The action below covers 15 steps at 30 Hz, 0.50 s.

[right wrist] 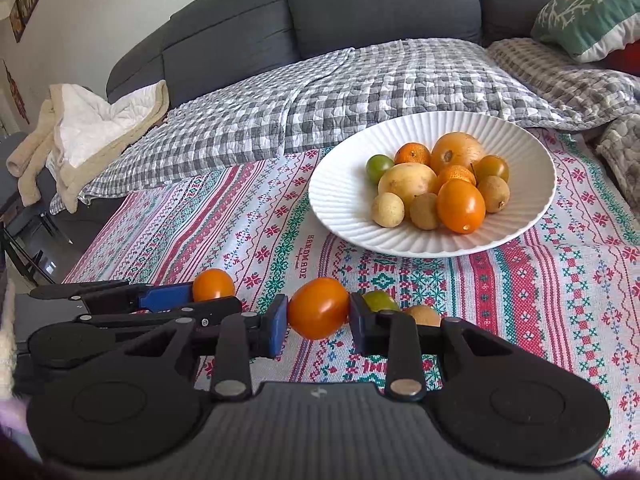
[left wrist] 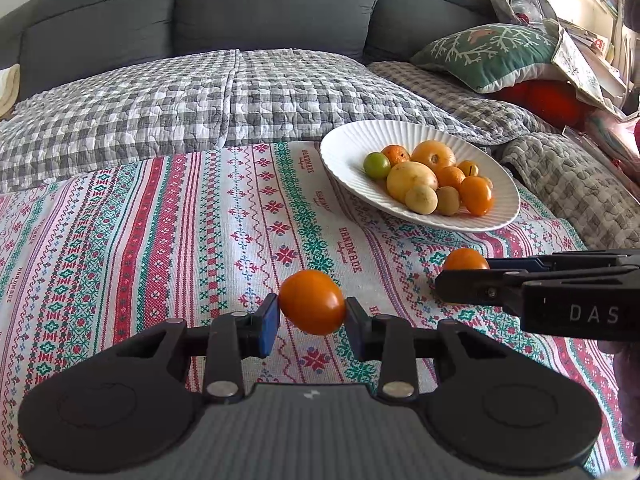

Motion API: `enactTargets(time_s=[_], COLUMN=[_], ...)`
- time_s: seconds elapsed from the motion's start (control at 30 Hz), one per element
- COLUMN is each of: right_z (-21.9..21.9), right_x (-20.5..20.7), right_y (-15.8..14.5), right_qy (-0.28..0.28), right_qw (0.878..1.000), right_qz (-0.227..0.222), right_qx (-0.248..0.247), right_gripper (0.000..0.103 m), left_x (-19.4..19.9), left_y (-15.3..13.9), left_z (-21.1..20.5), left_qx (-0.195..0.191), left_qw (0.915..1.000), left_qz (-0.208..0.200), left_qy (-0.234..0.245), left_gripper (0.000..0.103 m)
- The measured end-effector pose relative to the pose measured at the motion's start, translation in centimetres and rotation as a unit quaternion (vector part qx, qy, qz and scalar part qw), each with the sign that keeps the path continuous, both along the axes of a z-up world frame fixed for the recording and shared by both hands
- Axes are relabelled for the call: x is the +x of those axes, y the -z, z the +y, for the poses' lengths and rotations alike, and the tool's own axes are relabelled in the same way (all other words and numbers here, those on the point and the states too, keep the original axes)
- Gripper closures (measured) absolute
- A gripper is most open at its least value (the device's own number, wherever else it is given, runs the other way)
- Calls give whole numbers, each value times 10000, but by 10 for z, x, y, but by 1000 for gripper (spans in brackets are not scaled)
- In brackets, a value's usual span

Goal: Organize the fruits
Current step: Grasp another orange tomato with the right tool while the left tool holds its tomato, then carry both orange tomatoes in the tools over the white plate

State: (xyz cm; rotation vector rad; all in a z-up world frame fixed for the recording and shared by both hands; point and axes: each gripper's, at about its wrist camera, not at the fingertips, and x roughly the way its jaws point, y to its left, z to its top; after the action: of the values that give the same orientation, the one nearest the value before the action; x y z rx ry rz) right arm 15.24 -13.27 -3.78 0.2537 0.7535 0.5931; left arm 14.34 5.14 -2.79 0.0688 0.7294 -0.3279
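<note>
I grip one orange fruit [left wrist: 312,302] in my left tool [left wrist: 312,312] and another orange fruit [right wrist: 318,308] in my right tool [right wrist: 319,320], both near the table's front edge, so next I should carry them to the white plate [right wrist: 340,200] at the back.
</note>
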Motion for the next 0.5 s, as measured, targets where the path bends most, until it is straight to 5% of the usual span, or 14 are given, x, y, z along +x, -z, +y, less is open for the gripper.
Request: enactTargets(time_s=[0.5], right_z=[-70], right_x=[9], right_y=[-22], right_qy=[515], right_qw=[9977], right_qz=[-326], right_qx=[278], right_gripper=[74], left_x=[-2], left_y=[-16], left_z=[-31], left_qx=[-261], left_qw=[9996], left_qz=[-63], left_qy=[128], left_gripper=[78])
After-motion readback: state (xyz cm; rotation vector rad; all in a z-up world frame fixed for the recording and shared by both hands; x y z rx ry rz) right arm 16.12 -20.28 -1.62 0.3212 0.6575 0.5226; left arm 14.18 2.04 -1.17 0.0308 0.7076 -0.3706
